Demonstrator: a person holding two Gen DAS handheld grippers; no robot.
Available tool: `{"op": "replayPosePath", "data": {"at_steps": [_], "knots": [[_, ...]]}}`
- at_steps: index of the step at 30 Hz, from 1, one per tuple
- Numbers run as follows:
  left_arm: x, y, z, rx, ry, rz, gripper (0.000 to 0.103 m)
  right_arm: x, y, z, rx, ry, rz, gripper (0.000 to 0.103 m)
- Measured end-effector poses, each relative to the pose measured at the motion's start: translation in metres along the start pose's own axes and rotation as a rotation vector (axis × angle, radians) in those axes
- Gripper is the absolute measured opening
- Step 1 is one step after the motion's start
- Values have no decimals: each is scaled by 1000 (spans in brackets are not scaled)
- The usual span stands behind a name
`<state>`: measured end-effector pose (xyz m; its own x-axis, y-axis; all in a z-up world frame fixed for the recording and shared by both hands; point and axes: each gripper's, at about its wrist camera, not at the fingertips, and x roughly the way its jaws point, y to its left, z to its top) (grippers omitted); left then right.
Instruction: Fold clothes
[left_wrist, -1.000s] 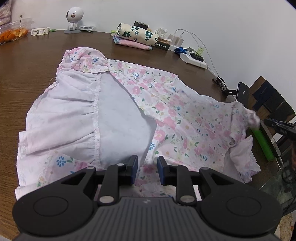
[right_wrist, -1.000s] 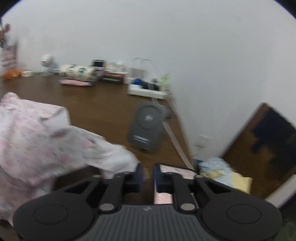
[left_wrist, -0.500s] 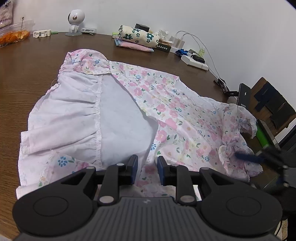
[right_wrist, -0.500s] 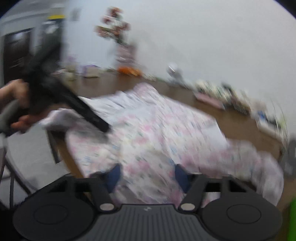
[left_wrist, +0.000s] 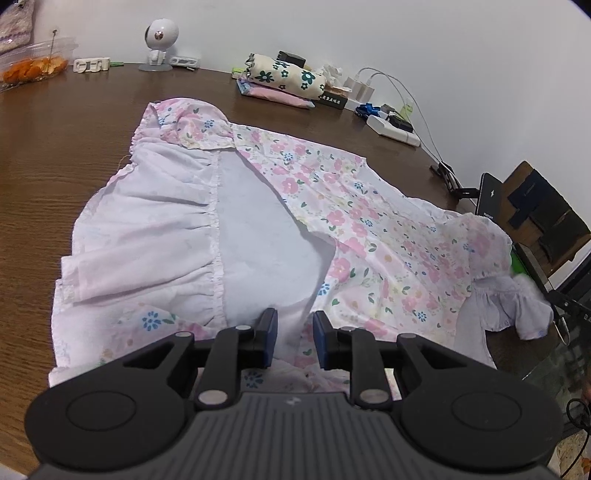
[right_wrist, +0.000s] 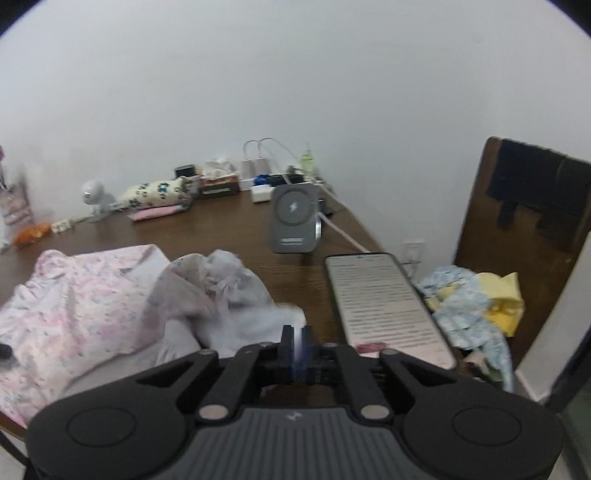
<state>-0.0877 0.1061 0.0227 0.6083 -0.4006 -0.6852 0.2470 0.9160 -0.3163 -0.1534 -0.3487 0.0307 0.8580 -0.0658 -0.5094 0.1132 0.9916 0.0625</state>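
floral dress (left_wrist: 369, 236): lay across the brown wooden table (left_wrist: 55, 155), long axis running from the near hem out toward the far right, one side turned over so that the white lining (left_wrist: 258, 243) faced up. ended at the right in a bunched, ruffled sleeve (right_wrist: 229, 288), close to the table's edge.

left gripper (left_wrist: 291, 330): hung just over the near hem, fingers apart with nothing between them, pointed along the dress toward the lining.

right gripper (right_wrist: 295, 341): sat right behind the crumpled sleeve, fingers drawn together; could not tell through the blur whether any cloth was caught between the tips. judged nearer the sleeve end by far, the left nearer the hem, so any turning-in of that sleeve would likely fall to the right side.

beyond the sleeve: a lit phone (right_wrist: 384, 302) just beside it, a charging stand (right_wrist: 293, 218) farther back.
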Motion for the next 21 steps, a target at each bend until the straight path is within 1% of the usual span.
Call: {"op": "replayPosePath", "data": {"at_steps": [1,2,3,4,5,6,7,8,10,11,12,13,16,17,18,20,21], "knots": [[-1,2,0,-2,-3,3,22,-4,4,0,-21,-19,-17,9],[-2,3,-1,-4,-6,6,22,-8,7,0,-41,-39,-32,16],[-3,5,-1,-5,-8,8,22,-14,11,0,-54,-60,-16,27],[-4,7,-2,-7,-11,11,22,-20,16,1,-75,-81,33,32],[-5,9,-2,-9,-14,14,22,-24,22,2,-104,-74,102,43],[-6,11,-2,-13,-16,16,20,-27,28,2,-131,-65,166,51],[-7,13,-3,-17,-18,16,18,-22,34,-1,-134,-36,182,51],[-8,15,-3,-19,-22,17,18,-17,41,-4,-137,-7,198,51],[-10,18,-5,-21,-30,17,14,-6,54,-10,-141,49,227,46],[-11,20,-6,-19,-31,19,14,3,57,-13,-134,64,209,29],[-13,22,-6,-16,-31,23,14,11,60,-16,-127,80,191,5],[-16,24,-7,-9,-27,28,14,17,60,-18,-118,101,180,4],[-23,34,-11,-6,-26,30,14,21,51,-22,-149,152,100,4],[-25,37,-11,-13,-26,26,14,22,48,-23,-174,169,51,5],[-26,40,-11,-21,-25,21,13,23,45,-22,-195,176,13,9],[-29,44,-12,-31,-25,18,13,25,45,-20,-208,182,-21,13],[-30,44,-11,-27,-26,23,13,21,49,-18,-220,169,-16,13]]}}
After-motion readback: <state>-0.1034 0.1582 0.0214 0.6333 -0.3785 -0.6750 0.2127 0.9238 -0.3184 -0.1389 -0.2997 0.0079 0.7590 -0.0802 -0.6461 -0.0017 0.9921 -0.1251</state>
